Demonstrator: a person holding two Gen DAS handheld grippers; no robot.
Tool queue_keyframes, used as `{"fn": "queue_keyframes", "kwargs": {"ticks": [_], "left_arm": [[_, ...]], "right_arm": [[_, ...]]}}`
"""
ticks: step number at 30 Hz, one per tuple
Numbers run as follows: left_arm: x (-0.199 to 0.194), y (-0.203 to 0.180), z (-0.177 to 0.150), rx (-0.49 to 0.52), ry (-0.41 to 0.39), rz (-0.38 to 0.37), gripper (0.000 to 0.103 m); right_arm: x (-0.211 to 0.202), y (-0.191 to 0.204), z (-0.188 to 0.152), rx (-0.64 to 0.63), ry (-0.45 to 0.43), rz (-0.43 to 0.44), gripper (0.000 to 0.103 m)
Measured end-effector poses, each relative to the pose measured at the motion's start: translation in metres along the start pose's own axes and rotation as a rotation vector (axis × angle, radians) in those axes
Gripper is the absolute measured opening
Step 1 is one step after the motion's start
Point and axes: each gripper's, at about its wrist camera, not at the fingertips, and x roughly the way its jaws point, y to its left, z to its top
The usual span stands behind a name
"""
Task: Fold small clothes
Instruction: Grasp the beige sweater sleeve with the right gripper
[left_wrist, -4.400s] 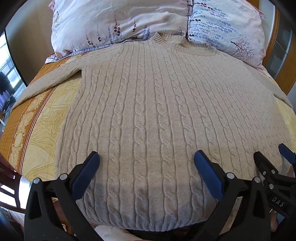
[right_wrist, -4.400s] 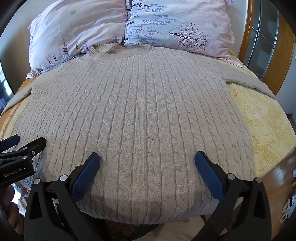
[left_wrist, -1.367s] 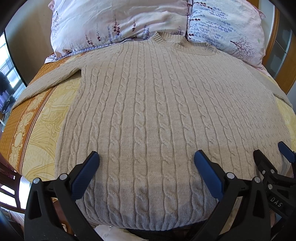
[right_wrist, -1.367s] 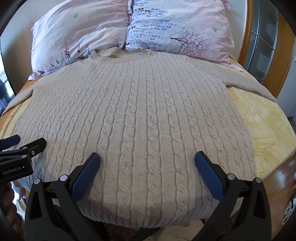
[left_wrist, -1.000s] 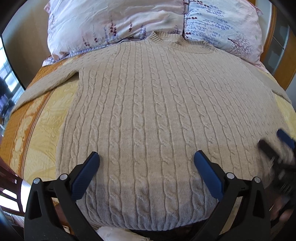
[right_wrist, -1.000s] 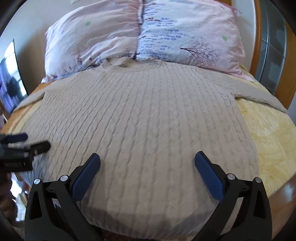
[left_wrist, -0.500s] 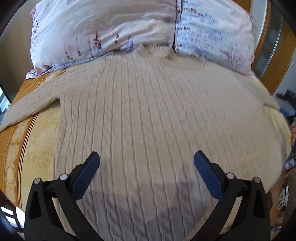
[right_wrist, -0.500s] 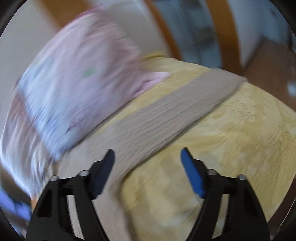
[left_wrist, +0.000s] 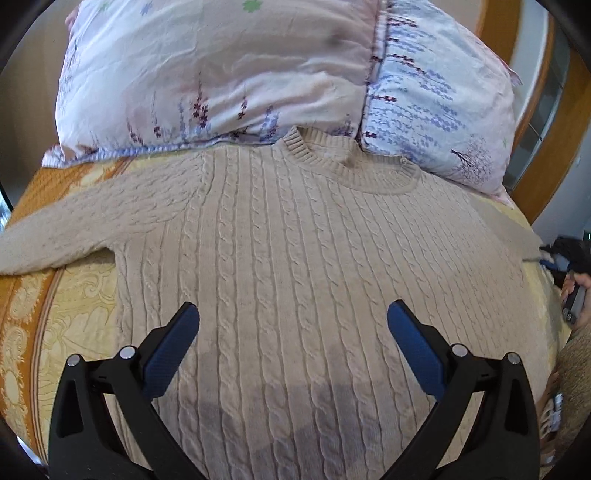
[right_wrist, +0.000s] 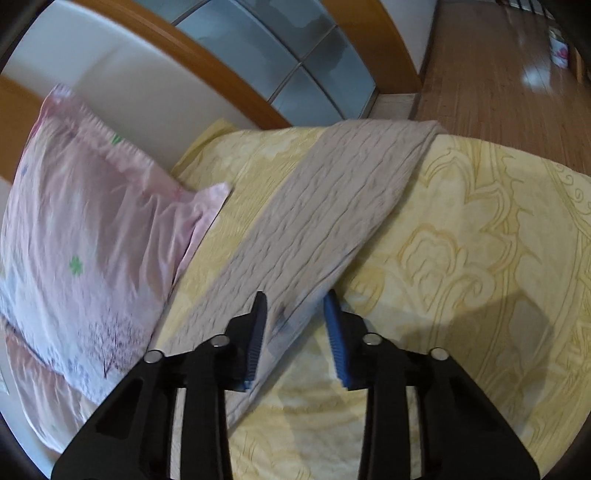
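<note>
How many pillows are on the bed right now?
2. A pink floral pillow lies at the head of the bed above the sweater's left shoulder; a blue-patterned pillow sits beside it, right of the collar. None looks hidden.

Beige cable-knit sweater (left_wrist: 295, 266), yellow ornamented bedspread (right_wrist: 480, 258), seemingly pink-lilac floral pillows (left_wrist: 221, 74).

A home bedroom

Two floral pink pillows (left_wrist: 221, 74) are lying on a yellow patterned bedspread (right_wrist: 480, 258), a curved wooden headboard (right_wrist: 207, 62) and wooden plank floor (right_wrist: 498, 74) surrounding it.

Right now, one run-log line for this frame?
sweater flat on bed | left gripper open above | right gripper straddling sleeve, not shut
</note>
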Motion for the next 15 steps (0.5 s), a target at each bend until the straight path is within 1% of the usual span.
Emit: {"fn": "queue_keyframes", "kwargs": {"ticks": [4,6,7,8,10,12,13,15], "left_arm": [[0.006,0.013,0.004,-0.05,0.017,-0.03,0.101],[0.005,0.018,0.005,-0.063,0.009,-0.036,0.101],[0.004,0.022,0.007,-0.07,-0.005,-0.032,0.101],[0.003,0.023,0.008,-0.072,-0.014,-0.032,0.101],[0.001,0.025,0.011,-0.07,-0.032,-0.029,0.101],[-0.001,0.026,0.013,-0.058,-0.047,-0.023,0.101],[-0.001,0.026,0.014,-0.048,-0.047,-0.019,0.101],[-0.001,0.027,0.016,-0.032,-0.037,-0.036,0.101]], "right_arm": [[-0.003,-0.01,0.009,0.035,-0.047,-0.026,0.026],[-0.004,-0.011,0.012,0.018,-0.07,-0.059,0.025],[-0.004,-0.008,0.013,-0.01,-0.085,-0.096,0.02],[-0.003,-0.005,0.014,-0.042,-0.095,-0.129,0.013],[-0.004,0.001,0.013,-0.077,-0.109,-0.145,0.009],[-0.013,0.017,0.009,-0.14,-0.159,-0.145,0.009],[-0.02,0.027,0.006,-0.176,-0.182,-0.133,0.008],[-0.031,0.046,-0.001,-0.236,-0.211,-0.098,0.008]]}}
